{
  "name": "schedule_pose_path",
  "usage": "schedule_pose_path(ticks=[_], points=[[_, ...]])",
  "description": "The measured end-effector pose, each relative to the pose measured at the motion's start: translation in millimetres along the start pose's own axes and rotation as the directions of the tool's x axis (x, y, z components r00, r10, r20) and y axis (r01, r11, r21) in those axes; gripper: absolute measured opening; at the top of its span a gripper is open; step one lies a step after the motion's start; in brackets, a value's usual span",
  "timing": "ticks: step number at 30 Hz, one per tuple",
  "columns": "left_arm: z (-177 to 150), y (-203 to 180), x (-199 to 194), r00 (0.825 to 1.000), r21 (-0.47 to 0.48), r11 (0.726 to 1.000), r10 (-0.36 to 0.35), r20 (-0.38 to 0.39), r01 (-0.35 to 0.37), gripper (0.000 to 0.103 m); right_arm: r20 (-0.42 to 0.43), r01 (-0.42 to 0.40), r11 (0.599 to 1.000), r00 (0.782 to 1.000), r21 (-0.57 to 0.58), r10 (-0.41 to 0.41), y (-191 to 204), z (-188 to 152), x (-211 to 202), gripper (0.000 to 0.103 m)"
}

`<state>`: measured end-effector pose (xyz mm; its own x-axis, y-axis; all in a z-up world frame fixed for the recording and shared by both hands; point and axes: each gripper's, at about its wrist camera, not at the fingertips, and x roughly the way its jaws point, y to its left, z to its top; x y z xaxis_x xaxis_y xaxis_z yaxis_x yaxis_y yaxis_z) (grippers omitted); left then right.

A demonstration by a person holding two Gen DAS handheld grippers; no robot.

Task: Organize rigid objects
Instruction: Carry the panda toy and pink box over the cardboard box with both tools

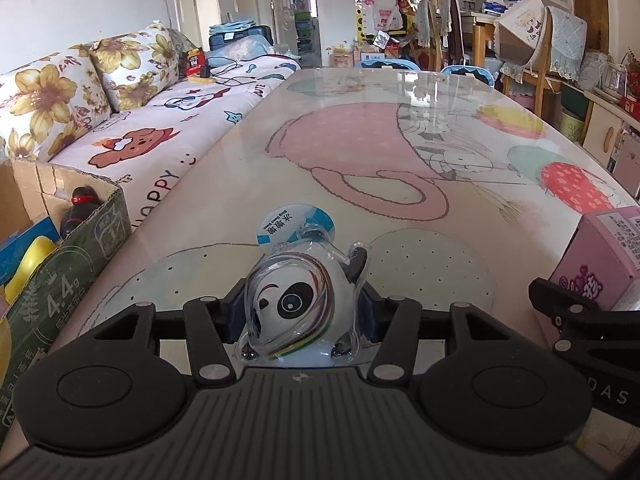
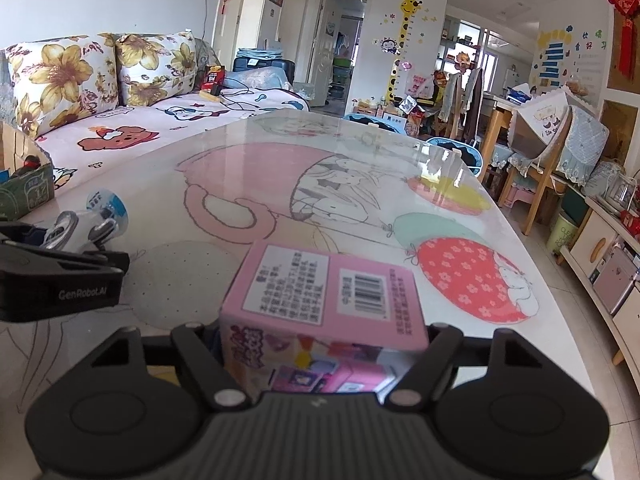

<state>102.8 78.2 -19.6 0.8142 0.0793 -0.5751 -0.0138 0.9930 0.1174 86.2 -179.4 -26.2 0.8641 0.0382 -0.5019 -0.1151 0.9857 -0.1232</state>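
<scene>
Panda figurine (image 1: 296, 304) pinched between left jaws; pink box (image 2: 324, 300) pinched between right jaws.

Glossy plastic panda toy (image 1: 294, 312); pink card box (image 2: 324, 300); glassy tabletop (image 1: 360, 152)

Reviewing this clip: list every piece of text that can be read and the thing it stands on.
"4.4g": green cardboard box.
"HAPPY": sofa cover.
"GenRobot.AI": left gripper.
Panda figurine tag: printing too small to read.
Pink box label: barcode and dense print, too blurred.
Wall posters: unreadable.
</scene>
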Motion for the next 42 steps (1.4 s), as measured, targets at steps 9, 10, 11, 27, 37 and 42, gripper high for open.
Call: schedule_pose_path(ticks=[9, 10, 11, 27, 37, 42], points=[[-12.2, -1.1, -29.1, 1.0, -0.009, 1.0, -0.017, -0.009, 0.017, 0.066, -0.01, 0.029, 0.999, 1.0, 0.025, -0.028, 8.9, -2.5, -9.1, 0.076], [-14.1, -0.4, -32.7, 1.0, -0.011, 1.0, -0.017, -0.01, 0.017, 0.066, -0.011, 0.029, 0.999, 1.0, 0.026, -0.029, 10.4, -2.8, -10.7, 0.076], [-16.2, 0.3, -36.7, 1.0, -0.013, 1.0, -0.017, -0.012, 0.017, 0.066, -0.011, 0.028, 0.999, 1.0, 0.027, -0.027, 12.4, -3.4, -12.8, 0.076], [-33.2, 14.3, -72.6, 1.0, -0.012, 1.0, -0.013, -0.028, 0.012, 0.066, -0.02, -0.014, 1.0, 1.0, 0.012, 0.014, 49.0, -12.0, -67.7, 0.074], [-32.1, 15.0, -86.0, 1.0, -0.026, 1.0, -0.017, -0.012, 0.017, 0.066, 0.012, -0.055, 0.998, 0.998, -0.027, 0.056, 75.1, -11.9, -108.2, 0.074], [-31.1, 20.6, -89.7, 1.0, -0.035, 0.999, -0.016, 0.002, 0.016, 0.066, 0.023, -0.075, 0.996, 0.997, -0.042, 0.076, 86.6, -11.2, -123.4, 0.074]])
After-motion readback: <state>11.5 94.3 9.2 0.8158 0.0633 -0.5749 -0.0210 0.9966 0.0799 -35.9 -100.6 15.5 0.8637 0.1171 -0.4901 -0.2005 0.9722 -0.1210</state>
